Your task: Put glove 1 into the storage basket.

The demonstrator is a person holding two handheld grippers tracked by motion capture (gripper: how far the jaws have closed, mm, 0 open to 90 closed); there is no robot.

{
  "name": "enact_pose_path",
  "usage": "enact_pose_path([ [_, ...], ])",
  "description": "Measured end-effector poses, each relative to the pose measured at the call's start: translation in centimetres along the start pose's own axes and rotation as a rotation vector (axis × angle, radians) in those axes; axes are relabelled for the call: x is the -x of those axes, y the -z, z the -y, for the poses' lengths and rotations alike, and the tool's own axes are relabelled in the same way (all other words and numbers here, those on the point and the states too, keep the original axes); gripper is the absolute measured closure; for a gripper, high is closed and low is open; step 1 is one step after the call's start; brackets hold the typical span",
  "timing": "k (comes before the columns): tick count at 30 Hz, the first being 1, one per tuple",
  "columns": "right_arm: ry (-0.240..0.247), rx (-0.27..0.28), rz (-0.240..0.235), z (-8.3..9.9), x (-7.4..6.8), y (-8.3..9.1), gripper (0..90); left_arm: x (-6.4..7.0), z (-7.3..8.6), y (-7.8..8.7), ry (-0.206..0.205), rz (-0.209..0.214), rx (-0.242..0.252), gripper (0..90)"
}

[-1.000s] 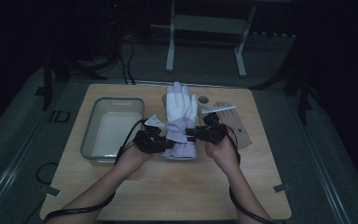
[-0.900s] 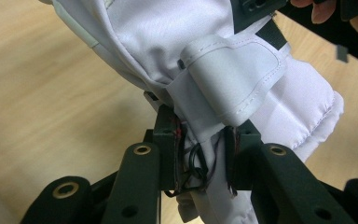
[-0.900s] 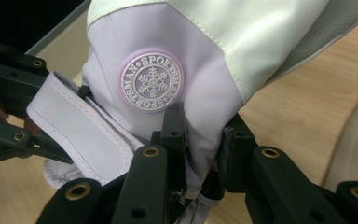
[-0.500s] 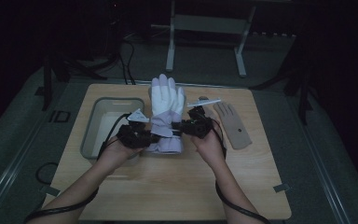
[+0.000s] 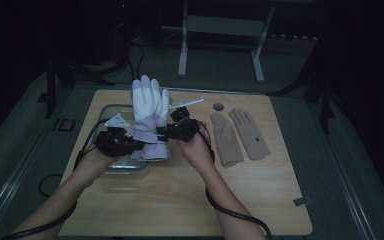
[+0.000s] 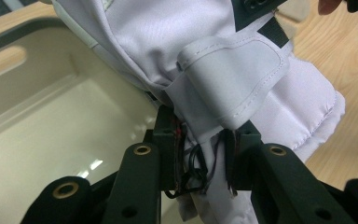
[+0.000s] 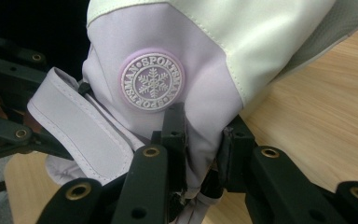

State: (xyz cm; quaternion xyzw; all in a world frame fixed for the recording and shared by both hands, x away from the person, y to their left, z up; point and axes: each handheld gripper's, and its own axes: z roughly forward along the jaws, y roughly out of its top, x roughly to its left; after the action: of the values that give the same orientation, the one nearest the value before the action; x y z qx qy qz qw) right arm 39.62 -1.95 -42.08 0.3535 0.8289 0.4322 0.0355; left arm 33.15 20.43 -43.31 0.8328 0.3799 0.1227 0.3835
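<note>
High view is showing a person's two hands holding up a white and lilac ski glove (image 5: 150, 117) between them, its fingertips pointing away from the person and its cuff toward them. The left gripper (image 5: 130, 145) is pinching the glove's cuff from the left side, and the right gripper (image 5: 166, 131) is pinching it from the right, so the glove is hanging above the bench (image 5: 260, 200), over the right edge of a shallow metal tray (image 5: 125, 169) and the wood just beside it.

Left gripper view is showing its fingers (image 6: 168, 135) clenched on a fold of the pale fabric near a strap tab, with the tray's cream inside lying below and to the left. Right gripper view is showing its fingers (image 7: 175, 128) clamped on the lilac fabric just under a round snowflake badge (image 7: 152, 80) (the lettering around it is reading SPORTSMAN), with bare wood lying to the right.

To the right of the glove, well apart from it, a pair of tan knit gloves (image 5: 240, 136) is lying flat on the bench, side by side. A small round dark spot (image 5: 218, 107) is sitting near their fingertips; it is possibly a hole in the bench, though the dim light is making that hard to tell.
</note>
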Motion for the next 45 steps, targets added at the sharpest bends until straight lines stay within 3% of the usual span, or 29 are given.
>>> enact_pose_path([
  [5, 0.013, -0.012, -0.005, -0.7, -1.0, -1.6, 75.3, -1.6, 1.2, 1.1, 0.018, -0.02, -0.012, 71.2],
  [9, 0.024, -0.02, -0.01, -1.8, -2.8, -4.0, 75.3, -3.1, 2.2, 2.3, 0.037, -0.039, -0.019, 71.2],
  [17, 0.035, -0.06, -0.032, -2.4, -4.5, -7.0, 75.3, -5.5, 4.6, 3.5, 0.067, -0.037, -0.053, 71.2],
  [31, -0.012, -0.154, -0.014, -0.6, -3.1, -10.9, 75.4, -7.5, 6.3, 0.2, 0.085, 0.012, -0.132, 70.7],
  [38, -0.025, -0.2, 0.002, 0.2, -2.9, -12.0, 75.4, -7.4, 6.9, -1.0, 0.083, -0.004, -0.191, 69.4],
  [42, -0.021, -0.209, 0.01, 0.4, -3.0, -12.2, 75.4, -7.2, 6.8, -1.2, 0.066, -0.018, -0.217, 63.9],
  [43, -0.015, -0.214, 0.012, 0.3, -3.1, -12.1, 75.4, -7.1, 6.8, -1.2, 0.064, -0.021, -0.224, 53.5],
  [45, -0.001, -0.225, 0.033, 0.3, -3.2, -12.2, 75.6, -7.0, 6.8, -1.2, 0.057, -0.054, -0.204, 42.2],
])
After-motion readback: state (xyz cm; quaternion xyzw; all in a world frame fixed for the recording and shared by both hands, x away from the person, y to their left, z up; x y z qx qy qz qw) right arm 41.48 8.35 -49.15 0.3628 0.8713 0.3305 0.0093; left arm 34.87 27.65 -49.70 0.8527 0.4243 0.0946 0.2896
